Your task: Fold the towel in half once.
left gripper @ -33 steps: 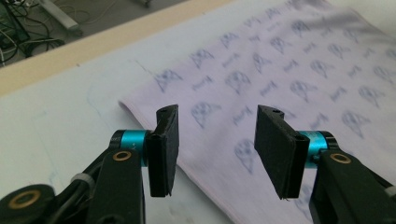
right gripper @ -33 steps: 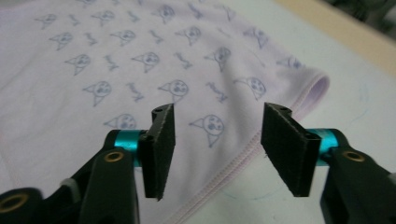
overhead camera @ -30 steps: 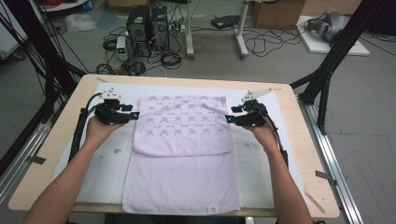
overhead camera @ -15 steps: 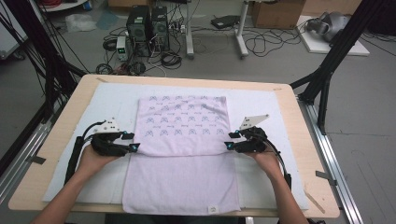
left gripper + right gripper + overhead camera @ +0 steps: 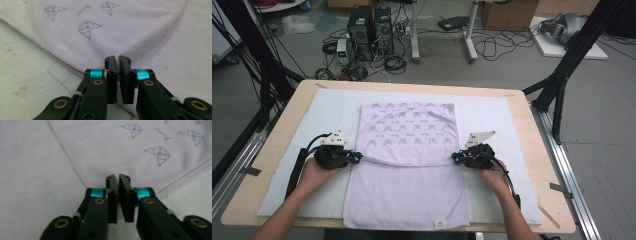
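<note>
I see my left gripper (image 5: 358, 158) and right gripper (image 5: 455, 158) have just closed, each pinching a side edge of the lilac towel (image 5: 407, 165). The towel lies flat between them on the white mat (image 5: 312, 120), its printed half folded over.

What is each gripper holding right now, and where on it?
Both are shut on the towel: the left gripper pinches the folded-over flap's near left corner, the right gripper its near right corner.
</note>
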Demonstrator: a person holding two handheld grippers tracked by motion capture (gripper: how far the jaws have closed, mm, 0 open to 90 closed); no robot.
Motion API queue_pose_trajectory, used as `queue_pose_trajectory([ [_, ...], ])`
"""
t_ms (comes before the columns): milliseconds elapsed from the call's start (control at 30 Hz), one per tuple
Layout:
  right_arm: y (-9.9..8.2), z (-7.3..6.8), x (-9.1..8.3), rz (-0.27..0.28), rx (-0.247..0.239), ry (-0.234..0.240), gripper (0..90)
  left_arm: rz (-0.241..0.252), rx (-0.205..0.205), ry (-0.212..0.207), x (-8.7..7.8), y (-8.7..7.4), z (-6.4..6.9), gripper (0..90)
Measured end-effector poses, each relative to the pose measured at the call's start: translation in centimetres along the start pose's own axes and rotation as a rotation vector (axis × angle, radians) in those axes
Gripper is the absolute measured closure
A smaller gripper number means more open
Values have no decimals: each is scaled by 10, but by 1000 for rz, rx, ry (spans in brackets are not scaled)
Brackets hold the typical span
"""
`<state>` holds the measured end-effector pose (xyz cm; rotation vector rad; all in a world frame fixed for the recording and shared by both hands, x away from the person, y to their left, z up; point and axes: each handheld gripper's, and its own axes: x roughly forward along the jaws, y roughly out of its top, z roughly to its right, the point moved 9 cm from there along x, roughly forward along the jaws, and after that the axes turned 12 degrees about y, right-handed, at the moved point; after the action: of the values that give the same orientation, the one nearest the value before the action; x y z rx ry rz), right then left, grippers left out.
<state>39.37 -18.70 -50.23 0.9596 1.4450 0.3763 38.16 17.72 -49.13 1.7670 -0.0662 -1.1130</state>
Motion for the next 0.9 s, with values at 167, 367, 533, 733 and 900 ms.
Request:
queue_pose_trajectory([
  [167, 9, -12, -15, 48, -11, 11, 880, 35, 2, 4, -21, 15, -4, 853],
  [367, 18, -38, -37, 88, -38, 37, 881, 76, 20, -18, -47, 25, 5, 853],
  [533, 12, -73, -48, 90, -83, 96, 865, 68, 65, -71, -70, 2, 33, 803],
  [733, -2, -73, -36, 46, -55, 89, 663, 30, 51, -61, -65, -15, 35, 505],
  [900, -6, -71, -18, 4, -76, 117, 615, 10, 79, -96, -50, -21, 46, 576],
])
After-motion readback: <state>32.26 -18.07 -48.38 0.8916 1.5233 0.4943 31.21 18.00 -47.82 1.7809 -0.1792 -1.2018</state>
